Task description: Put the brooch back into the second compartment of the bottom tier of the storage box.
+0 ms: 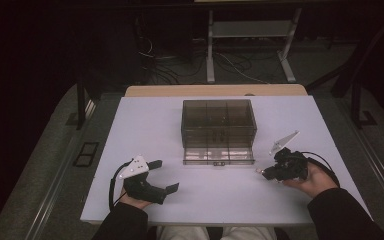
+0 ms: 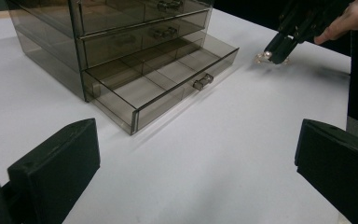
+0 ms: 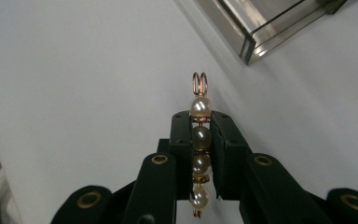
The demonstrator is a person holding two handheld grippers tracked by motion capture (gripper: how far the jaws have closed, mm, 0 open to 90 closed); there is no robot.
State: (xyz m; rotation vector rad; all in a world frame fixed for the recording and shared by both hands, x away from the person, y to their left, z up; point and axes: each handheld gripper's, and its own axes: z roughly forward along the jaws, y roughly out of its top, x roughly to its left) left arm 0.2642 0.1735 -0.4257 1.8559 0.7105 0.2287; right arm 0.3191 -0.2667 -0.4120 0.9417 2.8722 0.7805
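Pearls of the hairpin (image 3: 200, 140) I'm clamping lengthwise in my right gripper (image 1: 266, 173) are pointing toward the open bottom drawer (image 1: 218, 152) at ten o'clock, left gripper (image 1: 164, 176) idling agape.

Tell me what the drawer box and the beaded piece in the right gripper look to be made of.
Drawer box: smoky clear plastic, likely acrylic, glossy; you see through its walls and dividers.
Beaded piece: pearl-like beads, cream and lustrous, strung on gold-toned wire with a looped end; real or imitation cannot be told. It sits clamped in the right gripper.
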